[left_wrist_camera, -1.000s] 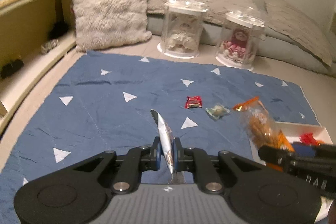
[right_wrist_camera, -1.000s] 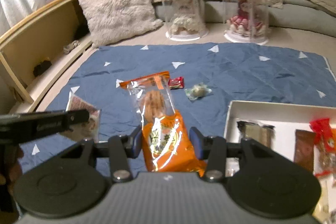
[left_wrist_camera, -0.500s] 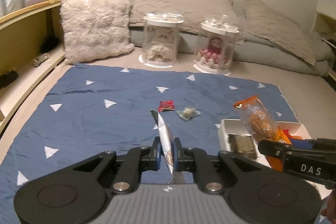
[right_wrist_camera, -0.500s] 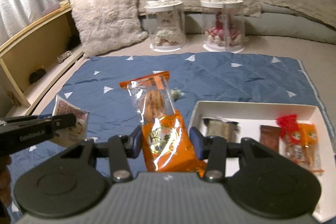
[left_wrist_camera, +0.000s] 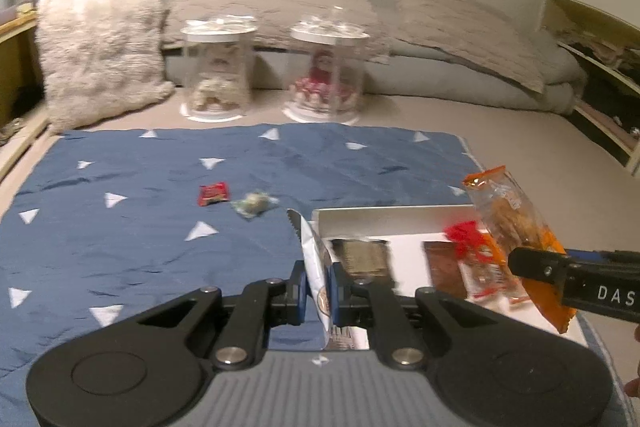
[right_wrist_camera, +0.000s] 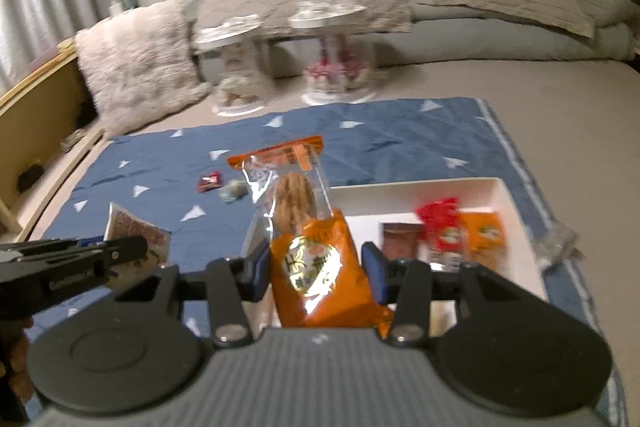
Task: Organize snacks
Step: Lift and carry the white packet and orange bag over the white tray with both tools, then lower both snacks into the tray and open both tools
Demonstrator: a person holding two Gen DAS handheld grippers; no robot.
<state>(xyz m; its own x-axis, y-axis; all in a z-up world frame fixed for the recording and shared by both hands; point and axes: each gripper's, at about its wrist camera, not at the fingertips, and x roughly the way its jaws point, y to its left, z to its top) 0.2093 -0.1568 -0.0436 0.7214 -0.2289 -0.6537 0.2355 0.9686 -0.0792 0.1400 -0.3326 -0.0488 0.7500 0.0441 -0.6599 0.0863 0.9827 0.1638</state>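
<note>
Transfer step in hand. A flat silver foil snack packet (left_wrist_camera: 316, 267) is pinched edge-on in the closed left gripper (left_wrist_camera: 318, 285); an orange-and-clear biscuit bag (right_wrist_camera: 312, 247) is clamped in the right gripper (right_wrist_camera: 316, 273). Just ahead of both — the white rectangular tray (right_wrist_camera: 506, 199), partly filled. Next, judged: lowering into bare tray space, then release. Farther ahead-left, a small red wrapper (left_wrist_camera: 213, 193) and a pale-green wrapped sweet (left_wrist_camera: 253, 203) lie on the blue triangle-print cloth (left_wrist_camera: 120, 227).

Right claw (right_wrist_camera: 316, 277) grips orange cracker bag (right_wrist_camera: 310, 247) over white tray (right_wrist_camera: 506, 193); blue cloth (right_wrist_camera: 380, 151) beneath.

- The orange cracker bag (right_wrist_camera: 316, 267) hides the white tray's (right_wrist_camera: 500, 187) near-left corner.
- Both clear jars (right_wrist_camera: 236, 67) blur; contents unreadable.
- The left gripper (left_wrist_camera: 318, 283) covers the silver packet's (left_wrist_camera: 314, 259) lower print.
</note>
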